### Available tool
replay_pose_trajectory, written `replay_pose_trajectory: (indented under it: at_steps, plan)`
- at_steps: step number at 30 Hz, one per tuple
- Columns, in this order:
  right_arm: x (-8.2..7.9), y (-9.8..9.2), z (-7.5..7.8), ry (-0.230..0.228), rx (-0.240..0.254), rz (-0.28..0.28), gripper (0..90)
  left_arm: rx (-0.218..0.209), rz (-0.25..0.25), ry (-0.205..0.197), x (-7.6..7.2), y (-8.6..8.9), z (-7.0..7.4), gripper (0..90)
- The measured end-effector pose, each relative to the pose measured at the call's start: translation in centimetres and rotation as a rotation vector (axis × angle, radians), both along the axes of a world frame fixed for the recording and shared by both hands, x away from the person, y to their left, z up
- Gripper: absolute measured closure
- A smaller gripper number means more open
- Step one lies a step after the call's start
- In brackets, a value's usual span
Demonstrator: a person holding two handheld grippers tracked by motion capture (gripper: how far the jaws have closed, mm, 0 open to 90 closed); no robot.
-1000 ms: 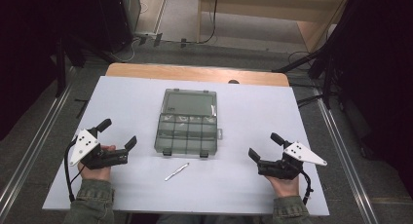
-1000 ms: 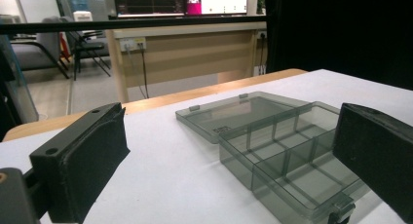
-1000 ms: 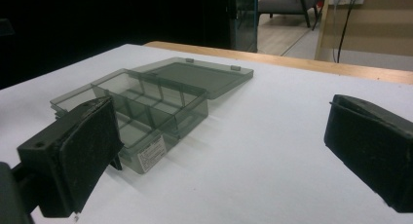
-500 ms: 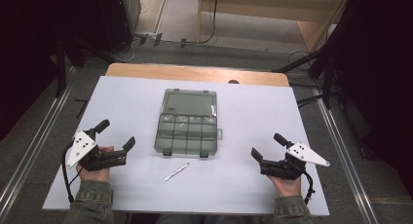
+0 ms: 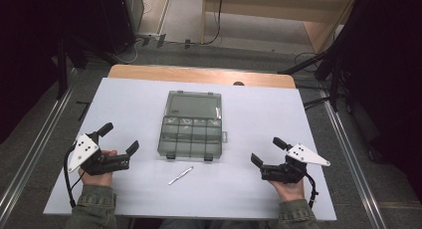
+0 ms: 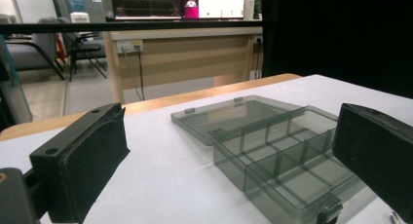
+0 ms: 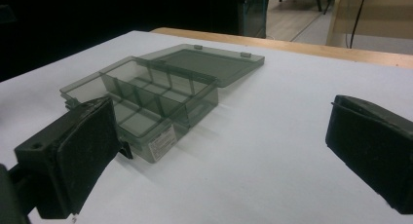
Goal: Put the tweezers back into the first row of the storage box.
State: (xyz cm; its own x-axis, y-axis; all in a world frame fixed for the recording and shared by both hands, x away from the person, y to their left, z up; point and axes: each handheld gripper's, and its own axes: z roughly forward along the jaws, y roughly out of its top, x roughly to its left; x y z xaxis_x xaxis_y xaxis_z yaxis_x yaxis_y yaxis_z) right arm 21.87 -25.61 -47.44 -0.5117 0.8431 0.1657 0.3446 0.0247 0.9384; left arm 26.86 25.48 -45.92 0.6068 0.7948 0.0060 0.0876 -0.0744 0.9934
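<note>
at the middle of the white-covered table (image 5: 249,119) lies a smoky grey translucent plastic compartment box (image 5: 191,137), its hinged lid (image 5: 194,105) laid flat open on the far side, its divided tray nearer the person; the compartments look empty as far as i can tell; just in front of the box, a little apart from its latches, lies a small slim silvery metal tool (image 5: 180,175), slantwise on the cover; the left gripper (image 5: 118,139) rests low at the left of the table, jaws spread wide and holding nothing; the right gripper (image 5: 267,152) sits at the right, likewise wide apart and empty; both are well apart from the box; the box looks light, stiff and thin-walled, likely slippery and apt to slide on the smooth cover, so a wall or lid edge seems the place to pinch; the tool looks thin, hard and flat-lying, awkward to lift except across its narrow middle.
</note>
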Motion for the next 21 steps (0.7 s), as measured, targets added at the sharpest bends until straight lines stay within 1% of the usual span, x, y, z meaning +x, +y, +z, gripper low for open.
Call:
replay_pose_trajectory:
  at_steps: [1, 2, 3, 4, 6, 8, 9, 11, 13, 14, 16, 21]
  plan:
    - [0.1, 0.2, 0.1, -0.002, -0.006, 0.001, 0.0, -0.003, -0.001, 0.002, 0.0, 0.0, 0.0, 0.0]
    - [0.1, 0.4, 0.3, 0.001, -0.003, 0.001, 0.0, -0.003, 0.001, 0.001, 0.0, 0.0, 0.0, 0.0]
    - [0.0, 0.8, 0.6, -0.005, 0.001, 0.006, 0.0, -0.003, 0.003, 0.0, 0.0, 0.0, 0.0, 0.0]
    - [0.0, 0.8, 0.6, -0.005, 0.001, 0.006, 0.0, -0.005, 0.006, -0.003, 0.0, 0.1, 0.0, 0.0]
    - [0.0, 1.2, 0.9, -0.013, -0.007, 0.016, 0.0, -0.004, 0.009, -0.004, 0.0, 0.1, 0.0, 0.0]
    - [0.0, 1.5, 1.0, -0.009, -0.012, 0.025, 0.0, 0.001, 0.009, -0.004, 0.0, 0.0, 0.0, 0.0]
    - [0.1, 1.8, 1.0, 0.006, -0.015, 0.039, 0.0, 0.002, 0.009, -0.006, 0.0, 0.0, 0.0, 0.0]
    - [0.2, 1.9, 1.0, 0.011, -0.022, 0.046, 0.0, 0.004, 0.009, -0.007, 0.0, 0.0, 0.0, 0.0]
    - [0.3, 2.3, 1.2, 0.015, -0.033, 0.067, 0.0, 0.004, 0.009, -0.006, 0.0, 0.0, 0.0, 0.0]
    - [0.4, 2.6, 1.4, 0.025, -0.04, 0.082, 0.0, 0.002, 0.01, -0.002, 0.0, 0.0, 0.0, 0.0]
    - [0.5, 2.8, 1.5, 0.019, -0.044, 0.092, 0.0, -0.002, 0.011, 0.004, 0.0, 0.0, 0.0, 0.0]
    - [0.9, 3.9, 1.9, 0.035, -0.047, 0.13, 0.0, -0.003, 0.01, 0.006, 0.0, 0.0, 0.0, 0.0]
